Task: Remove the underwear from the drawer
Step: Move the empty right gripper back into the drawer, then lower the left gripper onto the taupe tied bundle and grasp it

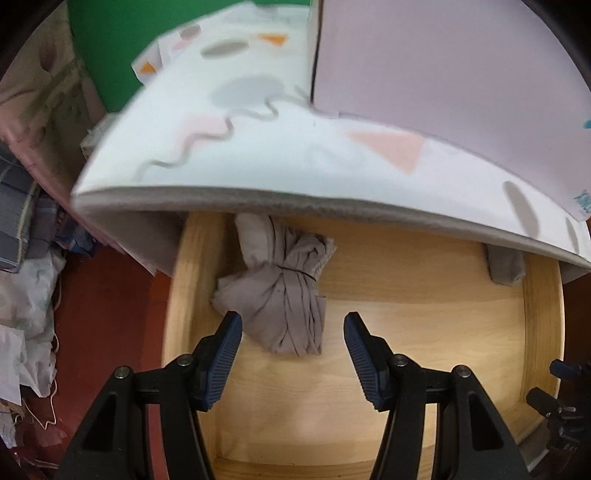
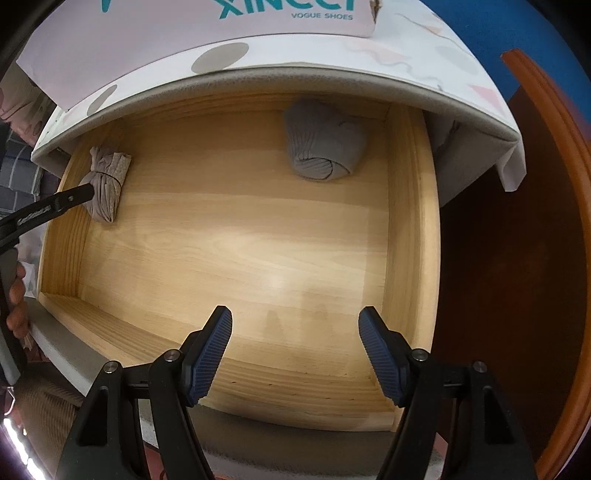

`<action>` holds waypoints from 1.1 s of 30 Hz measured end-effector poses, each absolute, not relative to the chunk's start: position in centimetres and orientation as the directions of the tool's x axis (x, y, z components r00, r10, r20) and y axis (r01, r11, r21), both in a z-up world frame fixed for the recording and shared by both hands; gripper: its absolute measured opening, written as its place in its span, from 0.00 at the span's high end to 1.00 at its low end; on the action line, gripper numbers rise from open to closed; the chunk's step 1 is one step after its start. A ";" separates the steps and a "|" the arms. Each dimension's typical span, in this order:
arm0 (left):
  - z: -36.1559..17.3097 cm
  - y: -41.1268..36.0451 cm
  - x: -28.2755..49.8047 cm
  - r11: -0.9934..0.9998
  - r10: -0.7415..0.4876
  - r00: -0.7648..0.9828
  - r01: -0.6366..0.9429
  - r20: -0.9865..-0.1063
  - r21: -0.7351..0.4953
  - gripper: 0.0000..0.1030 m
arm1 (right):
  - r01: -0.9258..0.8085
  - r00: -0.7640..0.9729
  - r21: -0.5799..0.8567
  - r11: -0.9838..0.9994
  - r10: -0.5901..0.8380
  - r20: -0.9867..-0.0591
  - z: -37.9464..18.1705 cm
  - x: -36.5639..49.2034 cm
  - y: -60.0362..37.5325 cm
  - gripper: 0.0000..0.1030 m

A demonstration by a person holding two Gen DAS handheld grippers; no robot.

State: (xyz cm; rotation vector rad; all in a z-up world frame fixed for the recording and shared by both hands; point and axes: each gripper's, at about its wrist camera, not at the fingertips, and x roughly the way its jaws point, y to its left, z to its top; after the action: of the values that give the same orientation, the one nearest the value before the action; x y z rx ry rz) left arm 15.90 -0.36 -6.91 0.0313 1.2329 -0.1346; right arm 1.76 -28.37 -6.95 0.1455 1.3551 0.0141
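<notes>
An open pale-wood drawer [image 1: 406, 332] [image 2: 240, 240] holds two rolled bundles of underwear. A taupe bundle [image 1: 284, 295] [image 2: 107, 184], tied in the middle, lies at the drawer's left side. My left gripper [image 1: 293, 325] points down at it, open, its blue pads either side of the bundle's near end without pressing on it. One of its fingers [image 2: 70, 197] shows beside that bundle in the right wrist view. A grey bundle [image 2: 325, 147] [image 1: 506, 266] rests at the back right. My right gripper [image 2: 295, 325] stands open over the bare drawer bottom, nothing between its pads.
A cloth with pastel shapes [image 1: 258, 155] [image 2: 424, 74] covers the cabinet top above the drawer, and a lilac shoe box [image 1: 424, 62] [image 2: 184, 26] stands on it. Clothes [image 1: 26, 295] are piled on the red-brown floor at left. A hand [image 2: 16, 295] grips the left tool.
</notes>
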 end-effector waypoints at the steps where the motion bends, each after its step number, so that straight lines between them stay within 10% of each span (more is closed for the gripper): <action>1: -7.1 -0.4 16.2 0.992 -0.083 0.312 0.121 -0.946 -0.047 0.43 | 0.072 0.214 0.113 0.991 0.095 -0.972 -7.0 1.8 -28.3 0.33; 24: -9.8 -2.6 19.5 0.979 0.055 0.238 0.179 -0.970 0.099 0.43 | 0.138 0.207 0.187 0.973 0.156 -0.966 -7.9 2.1 -29.0 0.33; 33: -10.2 -3.3 19.8 0.968 0.085 0.186 0.217 -0.979 0.125 0.59 | 0.141 0.207 0.199 0.970 0.168 -0.964 -8.4 1.9 -29.0 0.33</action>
State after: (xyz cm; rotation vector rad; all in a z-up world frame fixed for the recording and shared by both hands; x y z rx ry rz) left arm 19.84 -3.33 -10.16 0.2575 1.3854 -0.0943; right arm 1.94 -28.99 -8.40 0.2662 1.3675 0.0191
